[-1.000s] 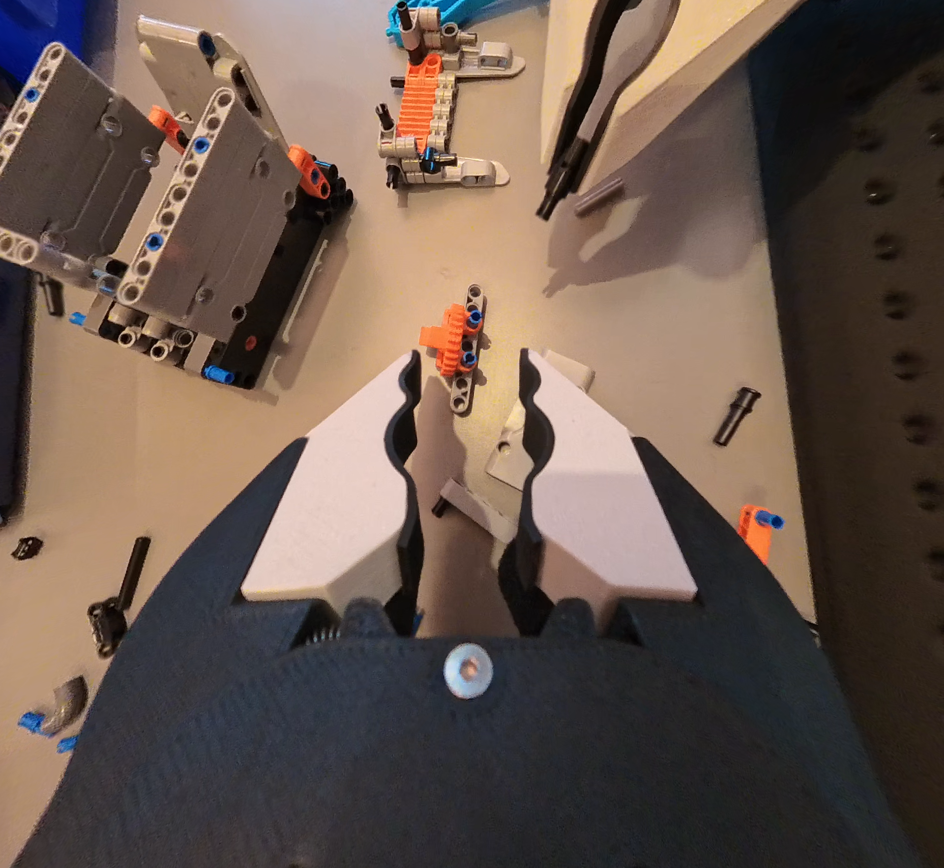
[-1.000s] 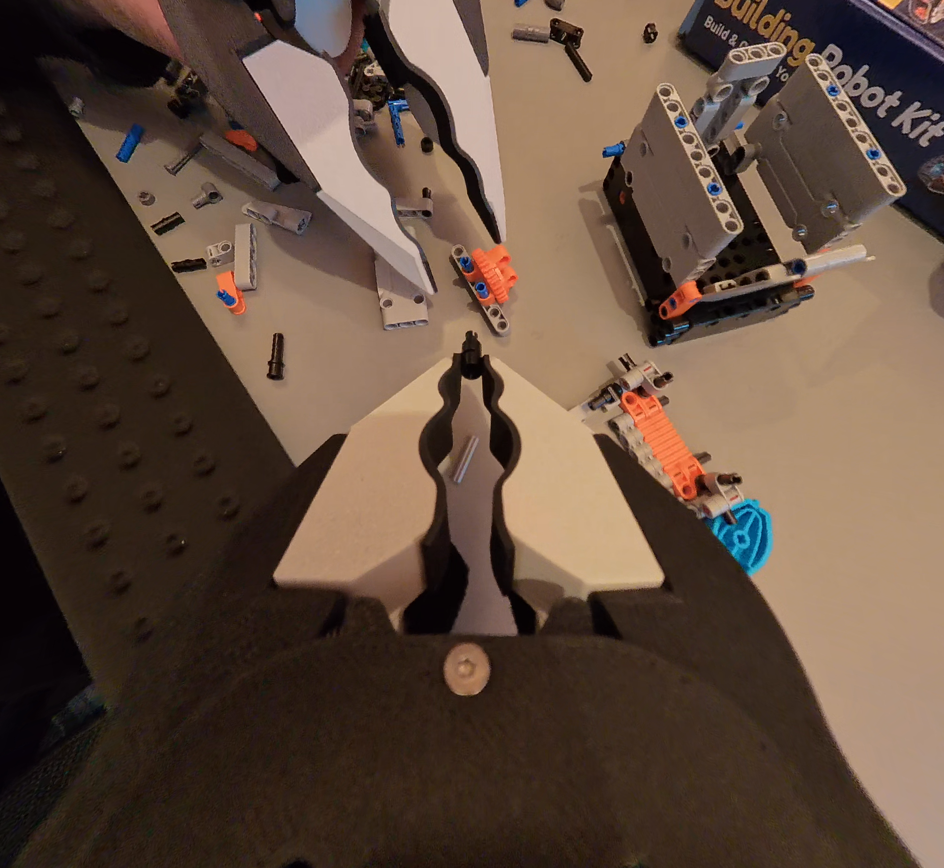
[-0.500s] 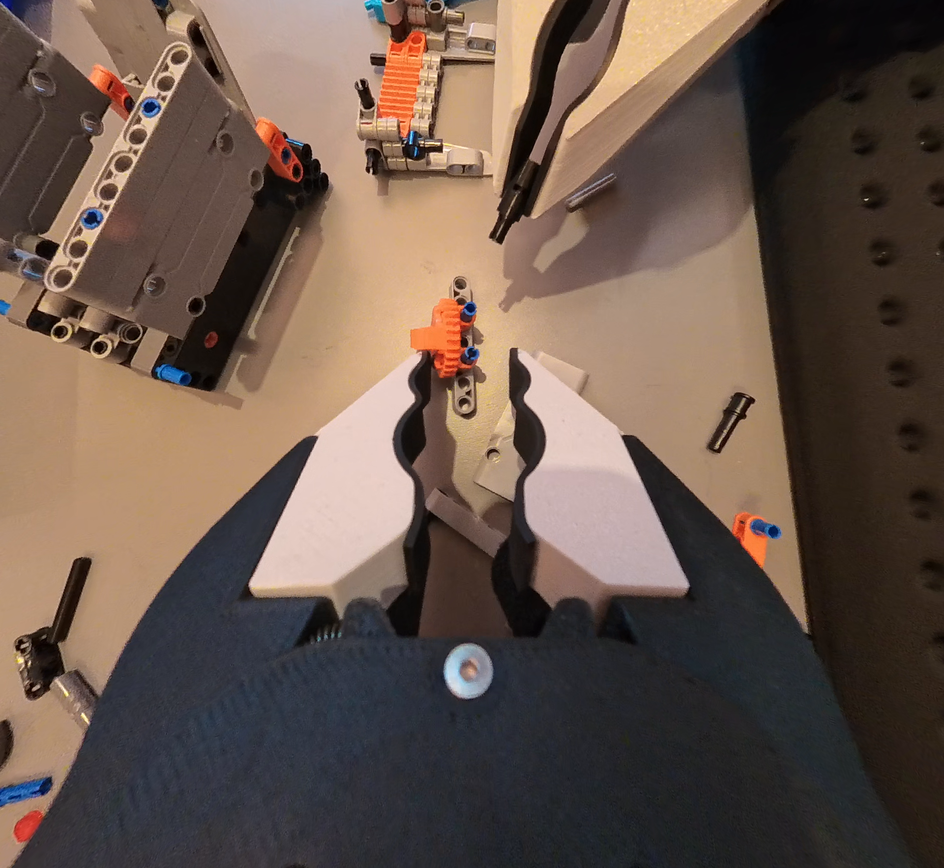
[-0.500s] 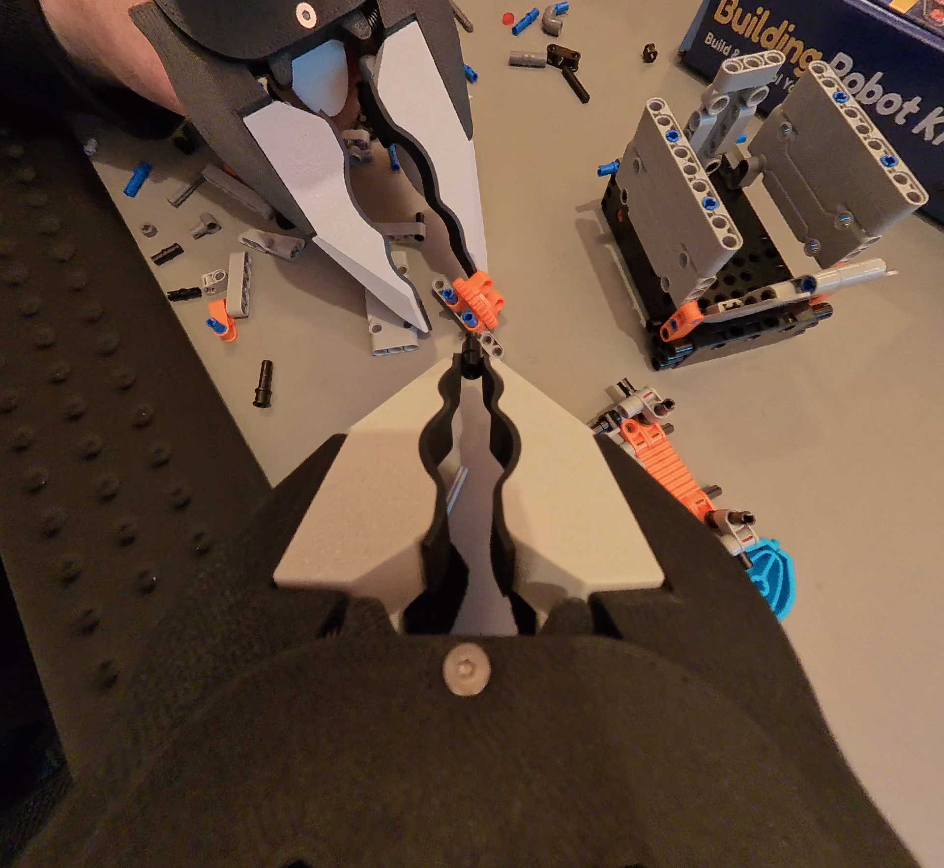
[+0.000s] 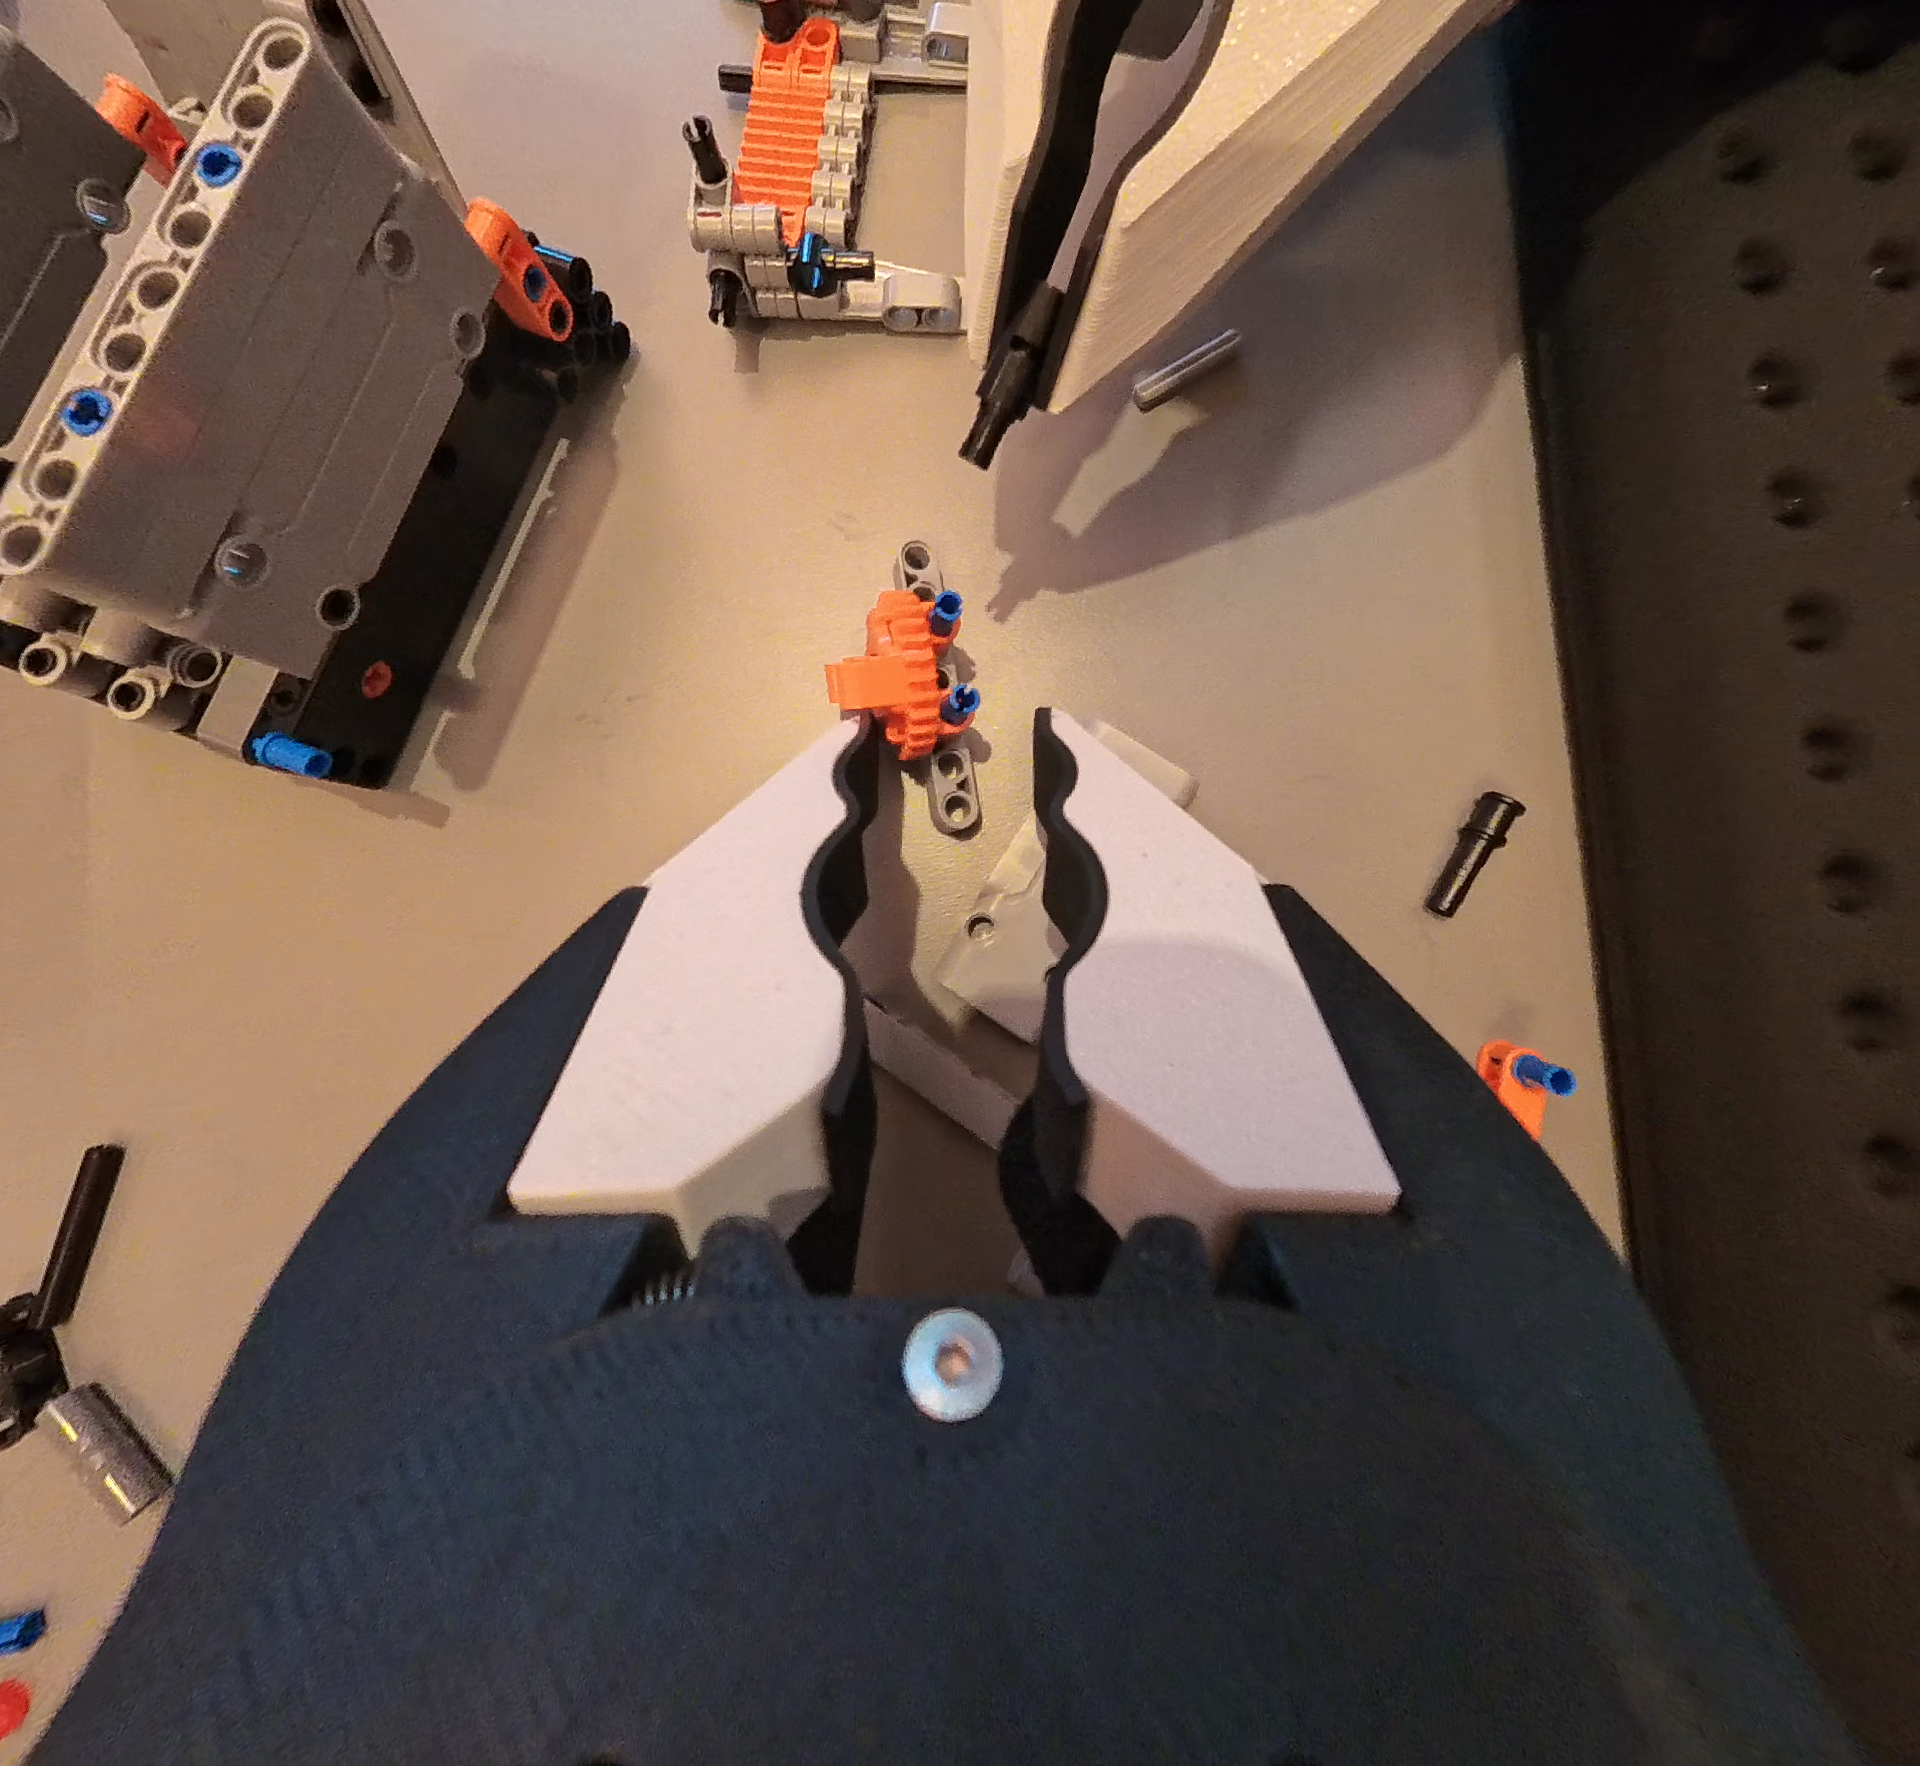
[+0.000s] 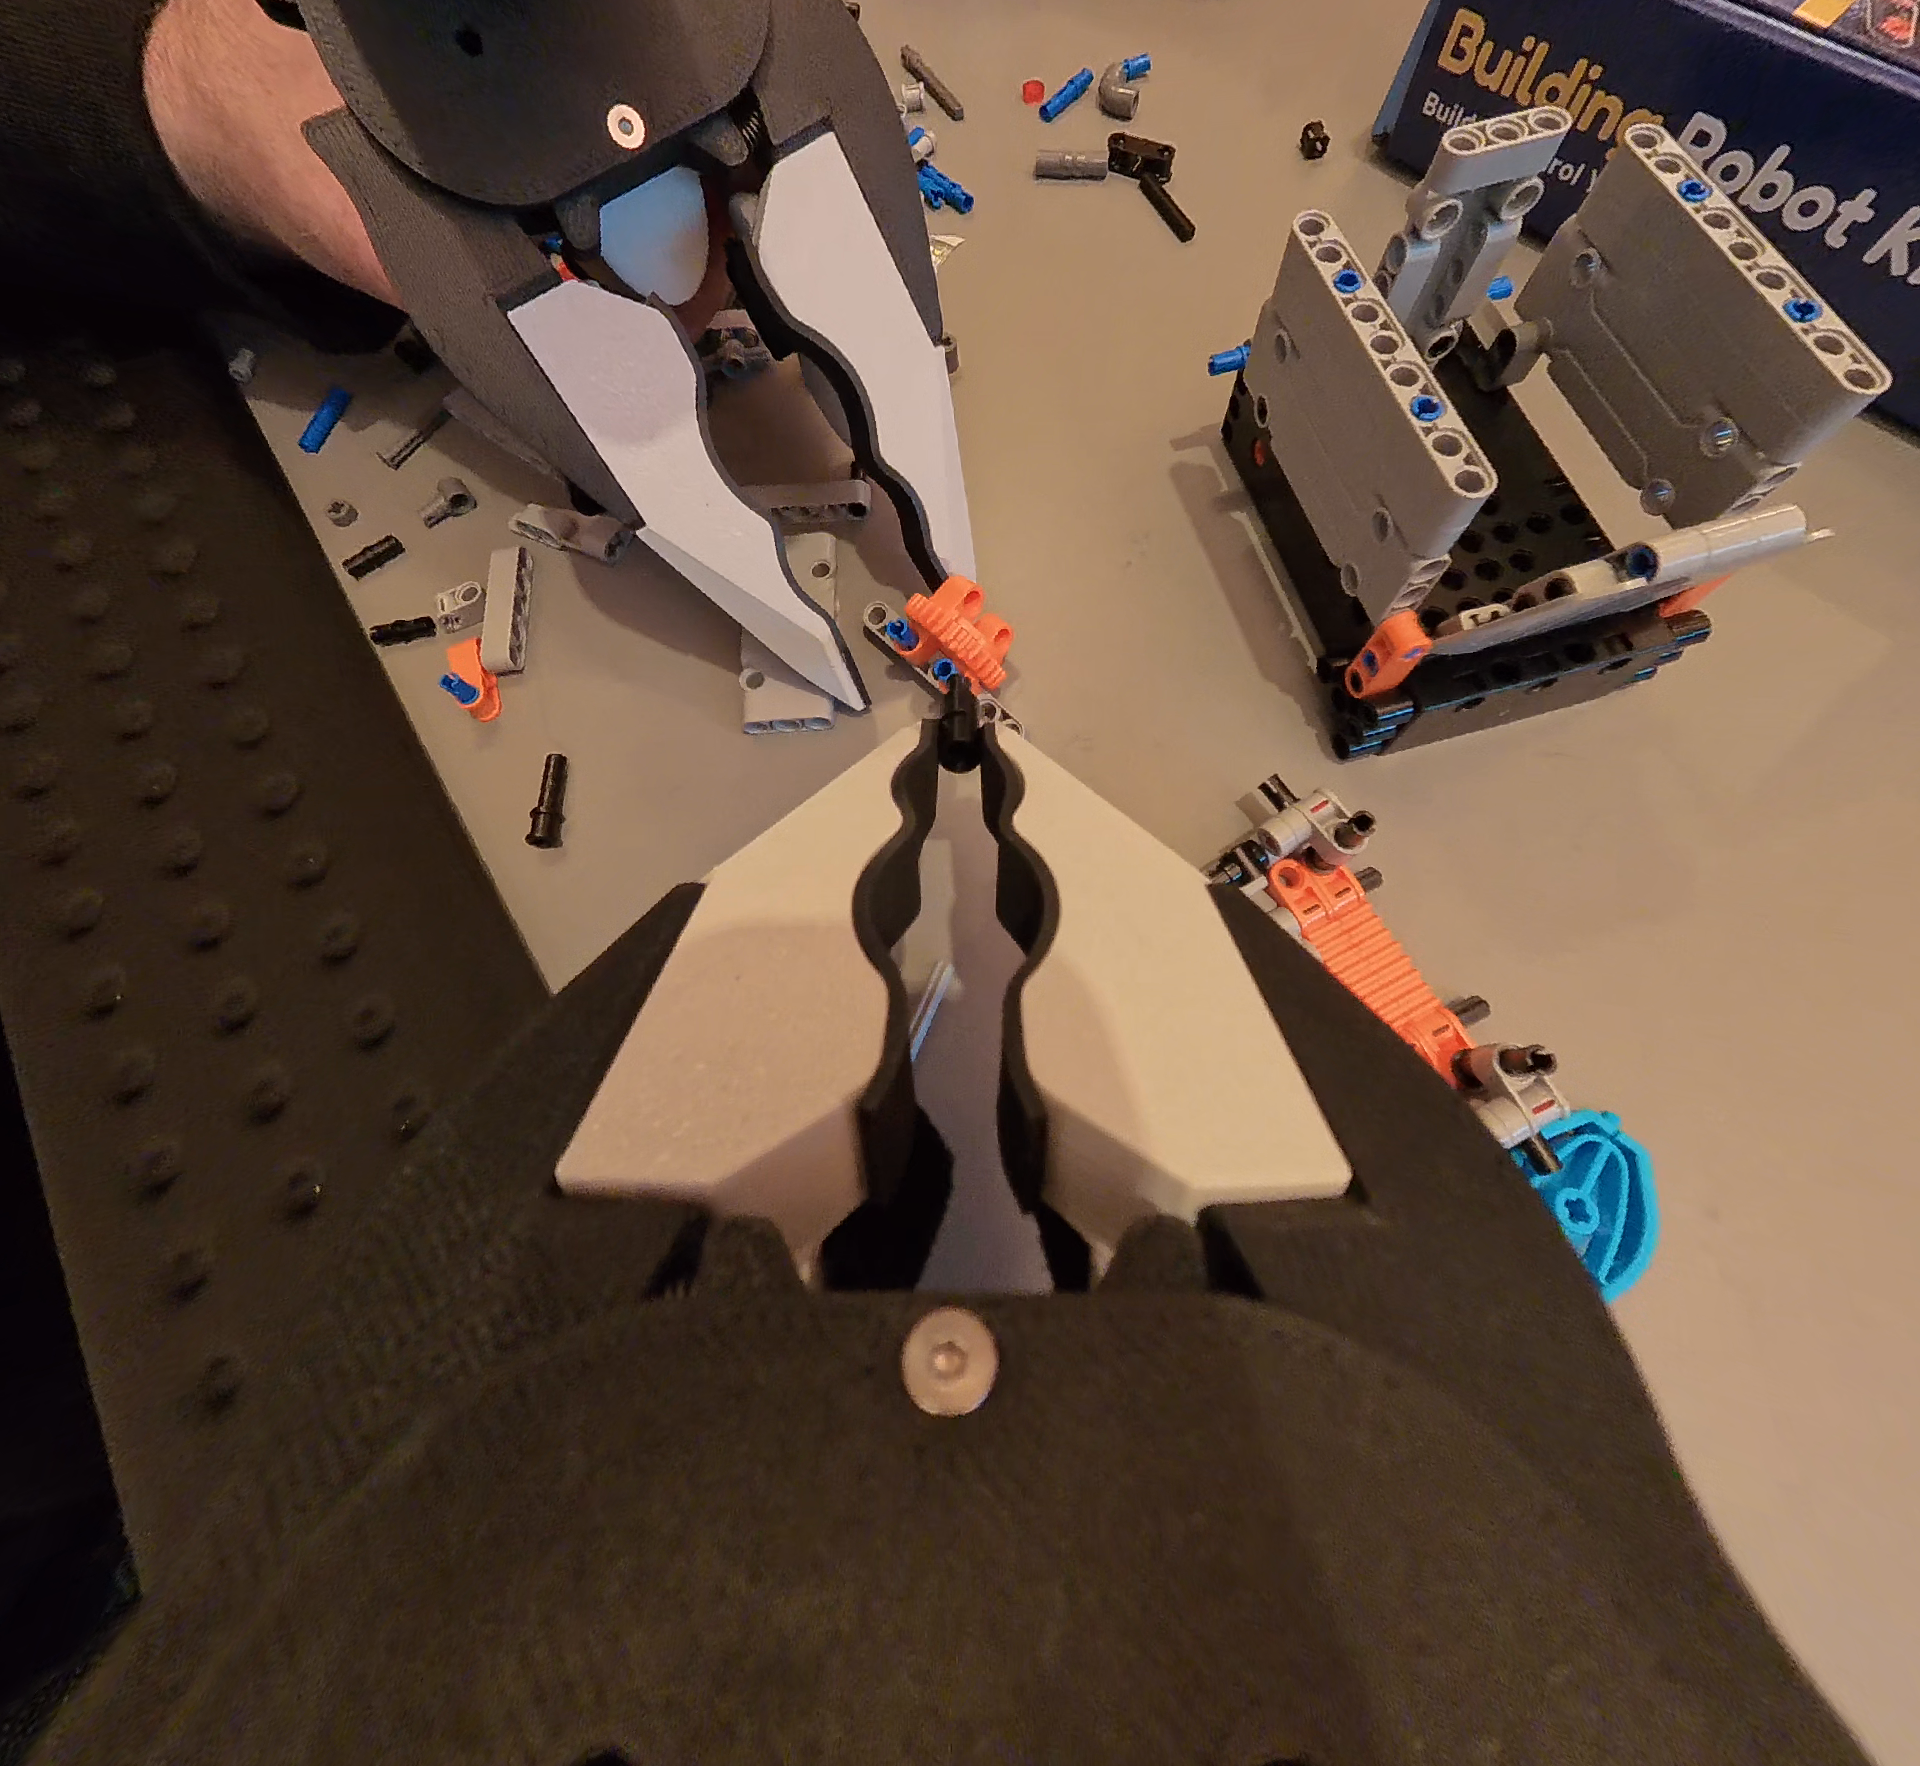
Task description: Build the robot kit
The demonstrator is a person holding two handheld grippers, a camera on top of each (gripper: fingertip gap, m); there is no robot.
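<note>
Now | left gripper (image 5: 945, 729) spread, straddling orange gear piece (image 5: 906, 672) | right gripper (image 6: 956, 740) clenched on black pin (image 6: 956, 717) (seemingly touching piece) | steady piece, align pin squarely

Looks like a hobby desk or small workbench, probably in a home or office, though the views are too tight to say which. The grey tabletop (image 6: 1195, 636) is littered with plastic building-kit pins and beams (image 6: 1101, 158), plus a half-built grey and black model (image 6: 1538, 511). A dark blue kit box (image 6: 1621, 54) sits at the back edge, and a black studded mat (image 6: 208, 885) runs along one side.
</note>
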